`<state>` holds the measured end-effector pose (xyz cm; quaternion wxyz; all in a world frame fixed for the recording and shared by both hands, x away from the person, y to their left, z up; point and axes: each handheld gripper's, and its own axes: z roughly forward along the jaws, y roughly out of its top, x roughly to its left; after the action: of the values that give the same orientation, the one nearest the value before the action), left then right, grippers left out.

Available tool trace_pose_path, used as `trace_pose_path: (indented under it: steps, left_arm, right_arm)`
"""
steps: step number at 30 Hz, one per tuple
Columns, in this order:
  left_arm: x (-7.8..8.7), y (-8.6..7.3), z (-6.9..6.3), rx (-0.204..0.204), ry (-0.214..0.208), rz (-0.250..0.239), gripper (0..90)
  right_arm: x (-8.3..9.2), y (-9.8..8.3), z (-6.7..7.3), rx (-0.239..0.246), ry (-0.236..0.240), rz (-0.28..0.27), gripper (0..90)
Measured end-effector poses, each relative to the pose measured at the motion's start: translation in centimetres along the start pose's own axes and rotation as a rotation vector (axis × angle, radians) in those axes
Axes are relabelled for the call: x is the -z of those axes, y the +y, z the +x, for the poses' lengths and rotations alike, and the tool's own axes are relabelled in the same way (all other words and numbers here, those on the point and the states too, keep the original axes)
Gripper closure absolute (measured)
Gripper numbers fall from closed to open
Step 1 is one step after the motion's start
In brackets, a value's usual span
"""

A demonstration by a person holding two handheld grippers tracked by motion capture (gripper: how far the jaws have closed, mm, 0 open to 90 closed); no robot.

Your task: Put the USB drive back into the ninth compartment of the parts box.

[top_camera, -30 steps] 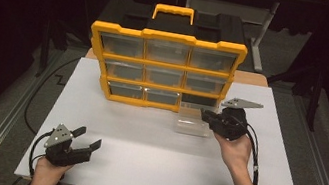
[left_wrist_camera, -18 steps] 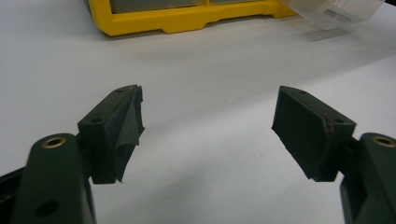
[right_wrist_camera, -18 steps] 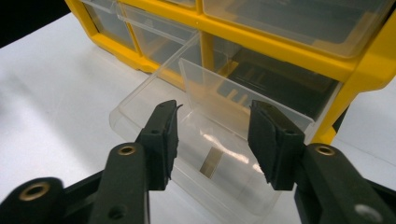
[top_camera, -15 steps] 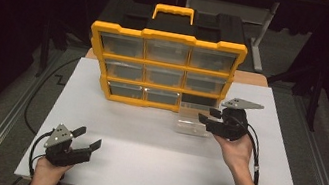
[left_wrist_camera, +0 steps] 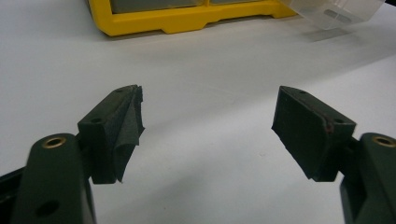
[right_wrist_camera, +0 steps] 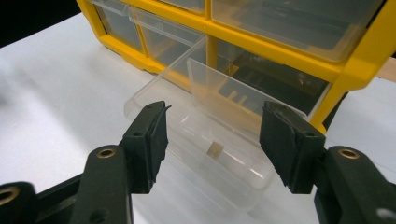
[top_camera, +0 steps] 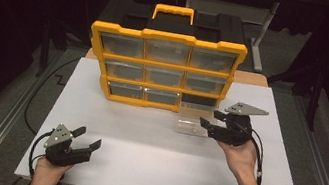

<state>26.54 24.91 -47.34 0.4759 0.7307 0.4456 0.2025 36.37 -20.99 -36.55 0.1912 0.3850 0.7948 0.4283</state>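
A yellow organizer (top_camera: 164, 67) with clear drawers stands at the back of the white table (top_camera: 139, 169). Its bottom-right slot (top_camera: 198, 99) is empty and dark. The clear drawer (top_camera: 191, 122) taken from it lies on the table just in front of that slot. In the right gripper view a small beige piece (right_wrist_camera: 215, 149) lies inside the drawer (right_wrist_camera: 233, 172). My right gripper (top_camera: 208, 118) is at the drawer's right end; its jaws have just been opening and stand apart, pads off the plastic. My left gripper (top_camera: 89, 137) rests open near the front left edge, nothing between its jaws (left_wrist_camera: 208, 121).
The organizer has a black top with a yellow handle (top_camera: 173, 13). Its yellow base (left_wrist_camera: 187, 21) and the drawer (left_wrist_camera: 336, 11) lie far ahead in the left gripper view. Bare white table stretches between the two grippers. A dark floor surrounds the table.
My right gripper's jaws, shut at the drawer's right end a second ago, have opened. The drawer stays on the table. The left gripper has not moved.
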Motion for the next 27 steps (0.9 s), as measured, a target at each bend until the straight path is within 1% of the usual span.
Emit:
trace_pose_path:
  steps: [15,18,27]
  left_arm:
    - [0.0,0.0,0.0,0.000,0.002,-0.001,25.2]
    - [0.0,0.0,0.0,0.001,0.002,-0.002,25.2]
    - [0.0,0.0,0.0,0.001,0.003,-0.001,25.2]
  right_arm:
    - [1.5,-1.3,0.2,0.005,-0.004,-0.042,40.0]
    - [1.8,-1.5,0.3,0.013,-0.001,-0.044,39.9]
    - [2.7,-2.5,0.3,0.012,-0.003,-0.050,38.6]
